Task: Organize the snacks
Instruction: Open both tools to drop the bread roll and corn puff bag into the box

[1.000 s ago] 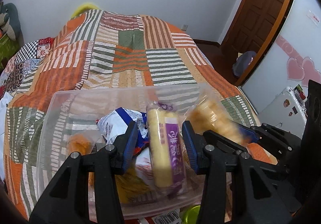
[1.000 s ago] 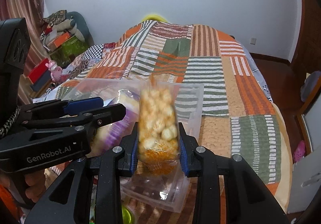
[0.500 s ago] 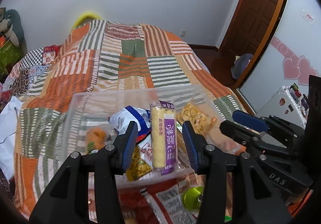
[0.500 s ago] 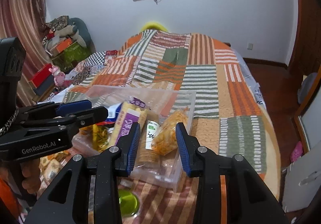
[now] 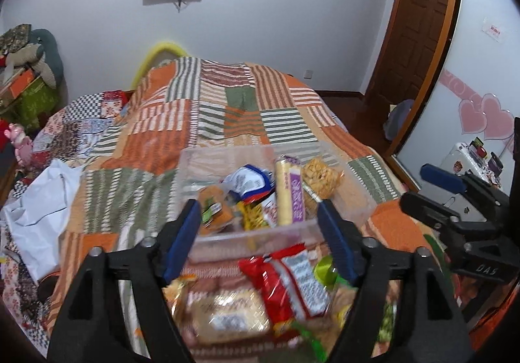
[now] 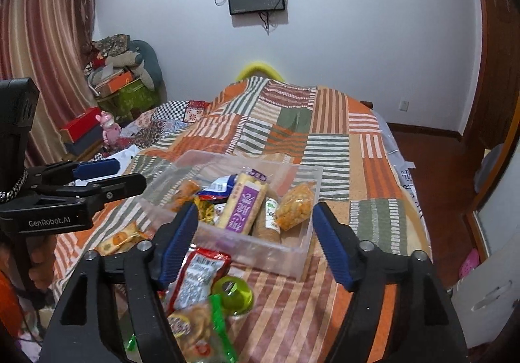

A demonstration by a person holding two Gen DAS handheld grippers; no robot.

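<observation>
A clear plastic bin [image 5: 227, 158] [image 6: 292, 252] sits on the patchwork bed and holds several snacks: a long yellow-and-purple pack [image 5: 289, 190] [image 6: 243, 203], a bag of orange puffs [image 5: 320, 176] [image 6: 294, 208] and a blue-white bag [image 5: 247, 182]. Loose snacks lie in front of the bin: a red packet [image 5: 286, 285] [image 6: 198, 275], a biscuit pack [image 5: 227, 314] and a green jelly cup [image 6: 234, 293]. My left gripper [image 5: 258, 239] is open and empty, above the loose snacks. My right gripper [image 6: 255, 241] is open and empty, just short of the bin.
A small yellow packet [image 6: 120, 238] lies left of the bin. A white bag [image 5: 42, 200] lies on the bed's left side. Boxes and a pink toy [image 6: 109, 125] stand by the curtain. A wooden door [image 5: 419, 31] and floor are at the right.
The right gripper let go of the orange puff bag, which now lies in the bin. Both grippers drew back from the bin and opened wider; the loose snacks came into view.
</observation>
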